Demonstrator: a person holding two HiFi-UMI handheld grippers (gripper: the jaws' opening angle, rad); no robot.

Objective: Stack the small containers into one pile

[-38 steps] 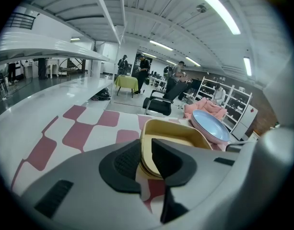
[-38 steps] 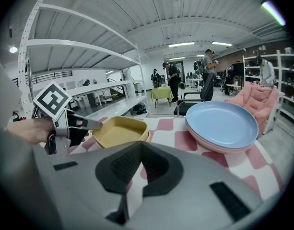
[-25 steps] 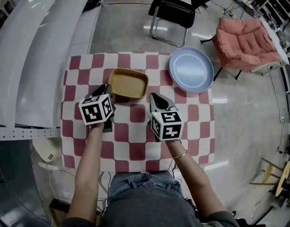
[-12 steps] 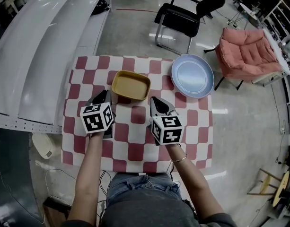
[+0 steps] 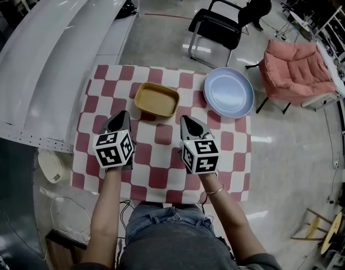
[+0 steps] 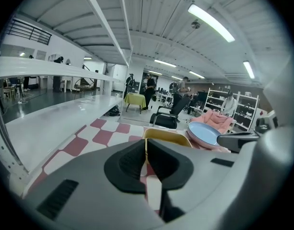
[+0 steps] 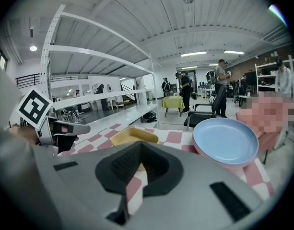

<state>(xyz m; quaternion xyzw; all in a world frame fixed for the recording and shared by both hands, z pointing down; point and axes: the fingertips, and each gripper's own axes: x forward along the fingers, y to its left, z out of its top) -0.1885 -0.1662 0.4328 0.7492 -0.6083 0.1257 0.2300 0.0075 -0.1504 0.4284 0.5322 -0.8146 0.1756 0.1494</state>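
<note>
A yellow rectangular container [image 5: 157,99] sits on the checkered table [image 5: 161,167], far of centre, and also shows in the left gripper view [image 6: 168,137] and the right gripper view [image 7: 132,136]. My left gripper [image 5: 122,117] hovers short of its near-left corner, apart from it. Its jaws have just been closing and now stand shut [image 6: 147,150] with nothing between them. My right gripper [image 5: 187,121] hangs off the container's near-right corner, shut [image 7: 139,164] and empty.
A blue plate [image 5: 229,91] lies at the table's far right over a pink one [image 7: 233,166]. A long white panel [image 5: 43,72] runs along the left. A black chair [image 5: 217,30] and a pink armchair [image 5: 299,72] stand beyond the table.
Both grippers have drawn back from the yellow container toward the person and risen a little. The left jaws, open by the container's left rim before, have closed empty.
</note>
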